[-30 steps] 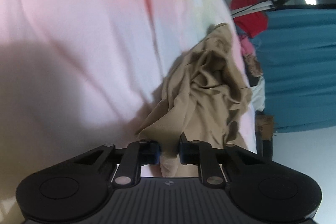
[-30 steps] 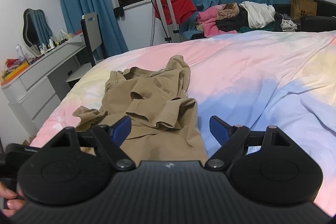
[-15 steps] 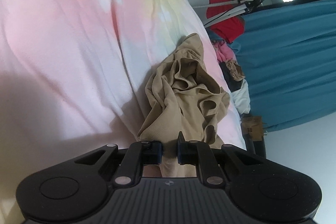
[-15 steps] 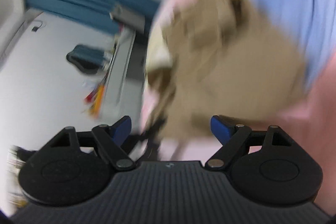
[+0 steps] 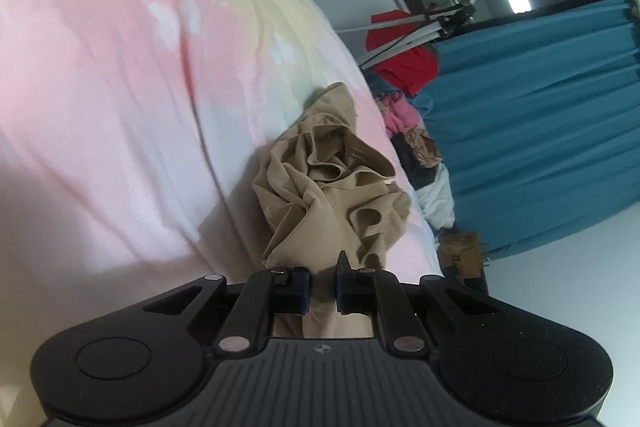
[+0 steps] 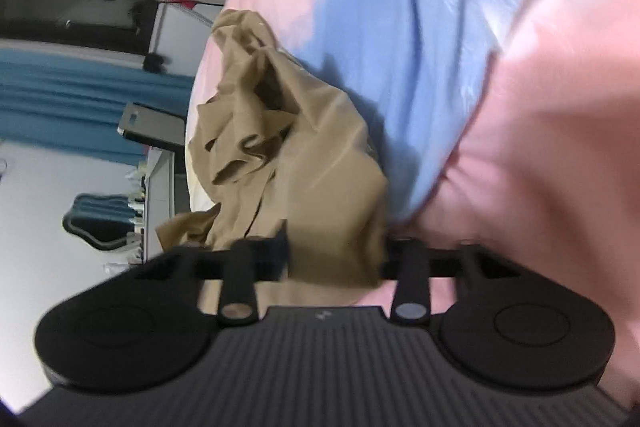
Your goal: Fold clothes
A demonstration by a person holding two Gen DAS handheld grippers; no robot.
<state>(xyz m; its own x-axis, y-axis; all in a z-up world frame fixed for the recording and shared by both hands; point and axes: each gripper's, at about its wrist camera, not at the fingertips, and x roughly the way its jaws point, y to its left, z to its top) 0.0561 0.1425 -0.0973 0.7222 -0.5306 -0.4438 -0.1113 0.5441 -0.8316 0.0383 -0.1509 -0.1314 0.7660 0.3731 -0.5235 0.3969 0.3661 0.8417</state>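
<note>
While the left gripper is staying clamped on the garment, the right gripper, rolled since earlier, is closing on its bunched edge.

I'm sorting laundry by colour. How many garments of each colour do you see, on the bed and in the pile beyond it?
Tan, held by the left gripper and between the right gripper's closing jaws: 1, the tan garment
Red: 1, the red garment
Pink: 1, the pink garment
White: 1, the white garment
Total: 4; the pile's dark items are too unclear to count.
</note>
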